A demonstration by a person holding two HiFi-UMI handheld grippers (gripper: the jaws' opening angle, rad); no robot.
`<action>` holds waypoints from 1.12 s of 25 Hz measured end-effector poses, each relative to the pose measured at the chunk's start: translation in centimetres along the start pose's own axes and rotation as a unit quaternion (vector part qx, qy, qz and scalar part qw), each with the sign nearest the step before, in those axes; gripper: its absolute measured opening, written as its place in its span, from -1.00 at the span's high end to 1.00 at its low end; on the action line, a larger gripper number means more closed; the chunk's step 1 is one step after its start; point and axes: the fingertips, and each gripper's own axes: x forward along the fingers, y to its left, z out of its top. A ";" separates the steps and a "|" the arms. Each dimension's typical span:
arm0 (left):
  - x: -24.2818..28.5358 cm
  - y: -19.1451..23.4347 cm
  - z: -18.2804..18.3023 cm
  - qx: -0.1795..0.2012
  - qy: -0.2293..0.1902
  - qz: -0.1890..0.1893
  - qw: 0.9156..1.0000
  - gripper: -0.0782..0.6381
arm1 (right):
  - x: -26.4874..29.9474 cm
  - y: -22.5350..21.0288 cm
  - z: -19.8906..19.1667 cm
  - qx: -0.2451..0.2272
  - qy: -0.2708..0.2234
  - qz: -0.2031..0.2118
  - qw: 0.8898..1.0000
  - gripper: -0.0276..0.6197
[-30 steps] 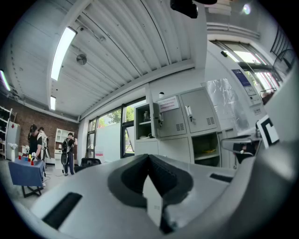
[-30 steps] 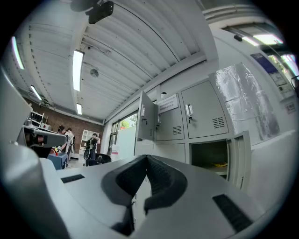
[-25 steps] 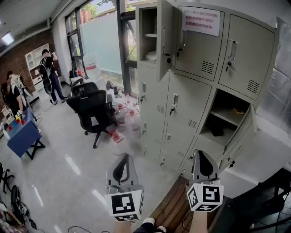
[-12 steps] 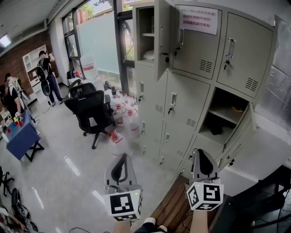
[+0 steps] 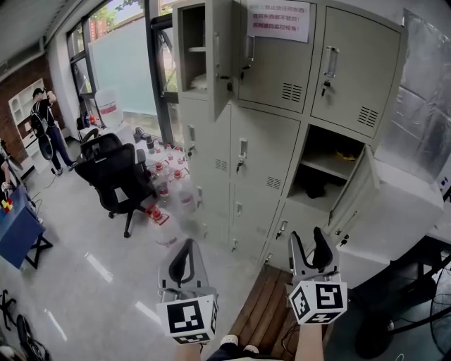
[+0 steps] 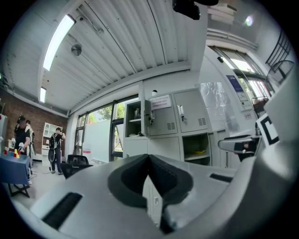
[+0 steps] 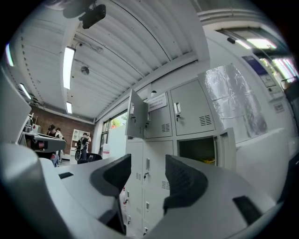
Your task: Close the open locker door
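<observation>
1. A grey locker bank [image 5: 261, 151] stands ahead of the person, with a paper notice [image 5: 278, 20] on one top door.
2. Two of its doors are open. The upper-left door [image 5: 220, 49] is swung out from a compartment with a shelf inside. The right-hand door [image 5: 358, 190] hangs wide in the middle row, beside a dark compartment [image 5: 317, 166] that has something yellow at its back.
3. The left gripper [image 5: 188, 245] is held low in the head view, pointing toward the lockers. Its jaws are pressed together with nothing between them.
4. The right gripper [image 5: 308, 243] is held beside it, below the open right-hand door and clear of it. Its jaws have just been opening and now stand wide apart, and only the lockers farther off show through the gap.
5. Neither gripper touches a locker.
6. A slatted wooden surface [image 5: 264, 317] lies under the grippers.
7. To the left are a black office chair [image 5: 113, 173] and a cluster of water bottles [image 5: 176, 190] on the floor, and a person [image 5: 46, 127] stands by the windows.
</observation>
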 end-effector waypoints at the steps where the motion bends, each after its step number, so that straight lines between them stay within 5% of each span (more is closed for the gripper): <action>1: 0.4 -0.4 -0.1 -0.001 0.000 -0.009 1.000 0.78 | -0.2 -0.6 -0.1 -0.002 0.002 -0.012 1.000 0.22; 16: 4.6 -8.4 -1.2 -0.011 0.003 -0.151 0.988 0.78 | -5.7 -8.7 -2.1 -0.009 0.034 -0.165 0.986 0.22; 28: 7.3 -13.1 -2.2 -0.006 0.014 -0.194 0.981 0.78 | -6.6 -13.7 -4.0 -0.001 0.055 -0.207 0.977 0.22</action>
